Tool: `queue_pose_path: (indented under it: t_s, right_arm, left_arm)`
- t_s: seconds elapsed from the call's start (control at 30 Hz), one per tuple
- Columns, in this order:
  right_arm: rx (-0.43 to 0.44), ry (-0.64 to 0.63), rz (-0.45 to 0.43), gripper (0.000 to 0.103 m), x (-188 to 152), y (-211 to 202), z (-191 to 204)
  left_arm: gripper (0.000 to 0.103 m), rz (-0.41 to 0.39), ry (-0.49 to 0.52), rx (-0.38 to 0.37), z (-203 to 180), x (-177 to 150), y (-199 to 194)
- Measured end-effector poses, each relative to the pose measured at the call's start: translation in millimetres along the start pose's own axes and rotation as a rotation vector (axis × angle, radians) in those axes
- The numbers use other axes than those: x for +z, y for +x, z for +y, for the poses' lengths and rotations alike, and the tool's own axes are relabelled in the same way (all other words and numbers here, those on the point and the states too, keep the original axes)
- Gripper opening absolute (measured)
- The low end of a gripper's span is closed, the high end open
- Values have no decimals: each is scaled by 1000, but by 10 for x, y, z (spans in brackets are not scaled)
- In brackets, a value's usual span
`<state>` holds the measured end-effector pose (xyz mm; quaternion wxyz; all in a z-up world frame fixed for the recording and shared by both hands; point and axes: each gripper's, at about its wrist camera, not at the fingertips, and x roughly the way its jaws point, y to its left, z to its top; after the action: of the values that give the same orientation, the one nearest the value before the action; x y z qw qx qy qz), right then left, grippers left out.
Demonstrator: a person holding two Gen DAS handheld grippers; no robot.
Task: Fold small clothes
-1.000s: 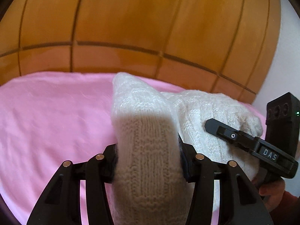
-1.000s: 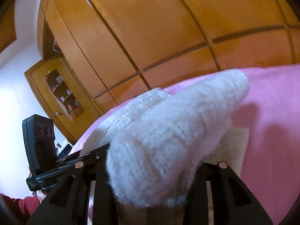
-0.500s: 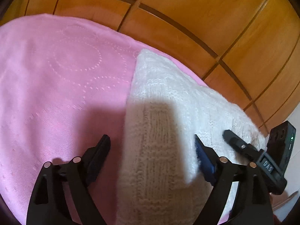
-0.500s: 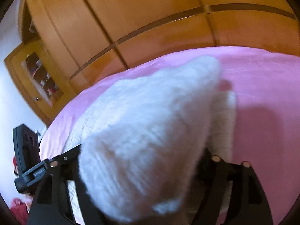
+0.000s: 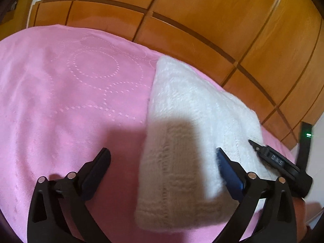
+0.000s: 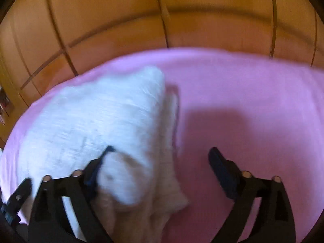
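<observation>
A white knitted garment (image 5: 192, 117) lies folded on the pink bedspread (image 5: 60, 101). My left gripper (image 5: 162, 158) stands over its near left edge with the jaws still opening. That edge lies between the fingers, and neither pad presses on it. In the right wrist view the garment (image 6: 97, 117) fills the left half. My right gripper (image 6: 161, 154) straddles its near right edge, jaws opening too, with the left pad (image 6: 101, 162) against the knit and the right pad over bare bedspread (image 6: 253, 101). One finger of the right gripper (image 5: 271, 160) rests at the garment's right side.
A wooden wardrobe (image 5: 202, 16) with panelled doors rises right behind the bed and shows in the right wrist view too (image 6: 121, 20). A hand (image 5: 303, 208) shows at the lower right of the left wrist view. Bare bedspread spreads out on either side of the garment.
Both grippers were shut on the lifted edge of the garment. They came down, opened wide and let it go, and the fold now lies flat on the bed.
</observation>
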<state>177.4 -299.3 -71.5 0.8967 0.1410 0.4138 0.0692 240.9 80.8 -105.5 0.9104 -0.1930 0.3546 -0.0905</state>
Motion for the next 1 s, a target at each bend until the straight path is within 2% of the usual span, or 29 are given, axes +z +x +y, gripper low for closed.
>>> queue_pose_path:
  t_s: [0.03, 0.13, 0.23, 0.3, 0.37, 0.53, 0.63, 0.73, 0.8, 0.9, 1.0]
  right_arm:
    - [22, 32, 8, 99, 19, 29, -54]
    - [20, 11, -24, 99, 17, 0, -1]
    - [95, 65, -59, 101, -38, -142, -119]
    - [112, 111, -76, 101, -129, -294, -206]
    - [124, 129, -80, 101, -214, -392, -124]
    - [119, 128, -95, 101, -541, -725, -64]
    - [125, 110, -93, 101, -724, -946, -86]
    - [116, 67, -87, 101, -823, -1134, -43]
    - [108, 31, -93, 101, -904, -1238, -6]
    - [87, -27, -118, 101, -1038, -1413, 32]
    - [63, -74, -138, 101, -1226, -1616, 85]
  left_arm:
    - [100, 1, 4, 5, 11, -13, -11]
    - [100, 2, 5, 8, 21, -22, -26]
    - [100, 8, 11, 22, 1, -18, -31]
    - [100, 16, 13, 40, -29, 3, -54]
    - [100, 22, 24, 62, -47, -30, -117]
    - [100, 4, 64, 106, -124, -237, -444]
    - [100, -36, 85, 145, -162, -332, -694]
    - [100, -72, 125, 217, -220, -409, -929]
    - [100, -62, 173, 242, -268, -468, -1061]
    - [100, -38, 198, 219, -297, -553, -1216]
    - [100, -35, 164, 189, -314, -632, -1389]
